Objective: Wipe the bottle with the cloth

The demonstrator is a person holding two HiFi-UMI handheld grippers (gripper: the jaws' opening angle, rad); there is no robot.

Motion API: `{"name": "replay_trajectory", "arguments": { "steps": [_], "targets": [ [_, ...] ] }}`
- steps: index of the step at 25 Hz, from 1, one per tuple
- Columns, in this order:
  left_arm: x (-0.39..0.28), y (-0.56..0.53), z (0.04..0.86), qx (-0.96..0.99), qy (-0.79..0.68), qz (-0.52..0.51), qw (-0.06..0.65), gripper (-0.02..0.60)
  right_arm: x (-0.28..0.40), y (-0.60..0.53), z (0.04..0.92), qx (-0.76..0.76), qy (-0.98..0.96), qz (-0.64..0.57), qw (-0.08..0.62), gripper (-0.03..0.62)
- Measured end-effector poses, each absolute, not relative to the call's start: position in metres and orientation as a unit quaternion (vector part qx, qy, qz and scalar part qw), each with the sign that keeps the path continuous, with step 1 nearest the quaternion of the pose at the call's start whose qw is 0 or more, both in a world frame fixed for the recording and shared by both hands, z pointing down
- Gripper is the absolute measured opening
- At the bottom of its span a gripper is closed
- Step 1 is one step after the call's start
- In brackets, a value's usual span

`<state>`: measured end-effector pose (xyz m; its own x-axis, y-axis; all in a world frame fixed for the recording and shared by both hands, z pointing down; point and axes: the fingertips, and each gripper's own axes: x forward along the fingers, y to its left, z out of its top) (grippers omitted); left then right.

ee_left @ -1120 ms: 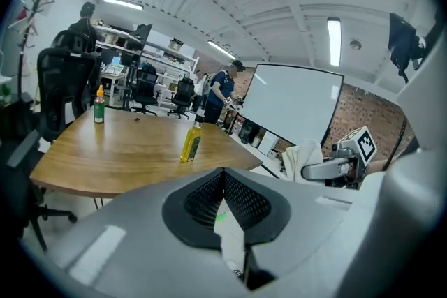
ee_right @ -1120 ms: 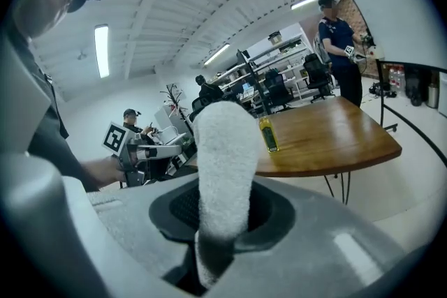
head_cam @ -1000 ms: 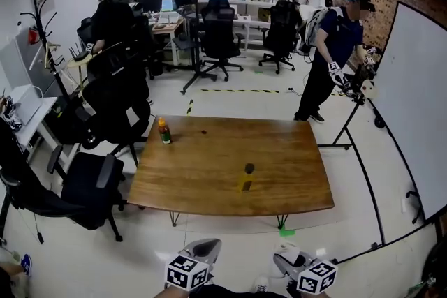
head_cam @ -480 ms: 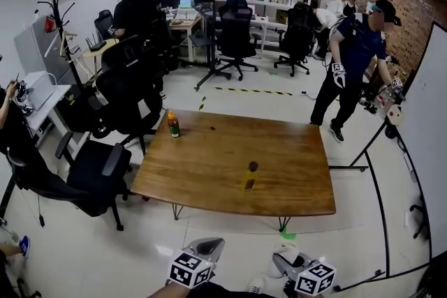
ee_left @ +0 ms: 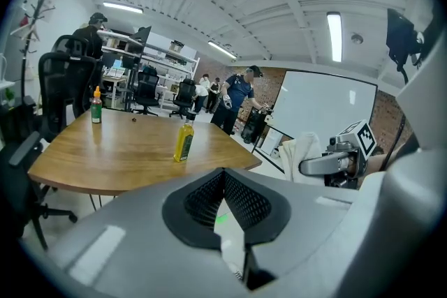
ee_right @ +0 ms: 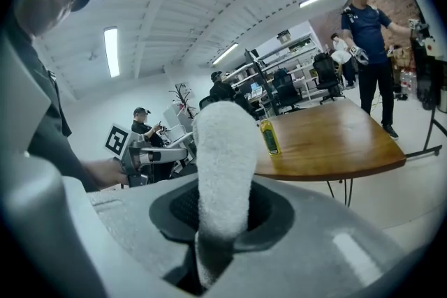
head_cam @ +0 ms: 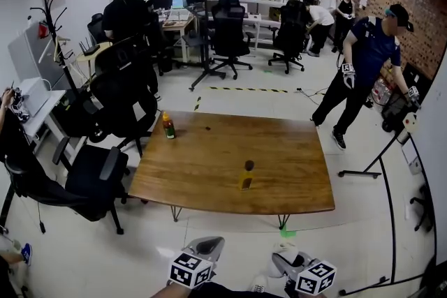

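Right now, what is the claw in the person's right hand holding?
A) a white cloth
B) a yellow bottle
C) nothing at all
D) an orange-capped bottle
A: the right claw is clamped on a white cloth that sticks up between its jaws, while the yellow bottle stands apart on the table.

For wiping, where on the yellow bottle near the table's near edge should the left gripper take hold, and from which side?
Probably its straight body below the neck, coming level from the near edge of the table: the yellow bottle stands upright, alone, close by. The left gripper is empty with jaws together, so open first; the right gripper holds the cloth.
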<state>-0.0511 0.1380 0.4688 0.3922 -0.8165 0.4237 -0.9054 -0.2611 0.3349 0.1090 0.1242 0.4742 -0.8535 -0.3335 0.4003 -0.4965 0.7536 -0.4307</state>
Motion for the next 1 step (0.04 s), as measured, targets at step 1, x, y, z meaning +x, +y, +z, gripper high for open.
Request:
{"name": "replay_trajectory", "arguments": {
  "steps": [1],
  "targets": [
    [-0.0510, 0.1376, 0.4689, 0.790, -0.544, 0.083, 0.269, 0.017, 0.1086, 0.1241, 0.4740, 0.225, -0.924, 0.269, 0.152, 0.071]
  ]
}}
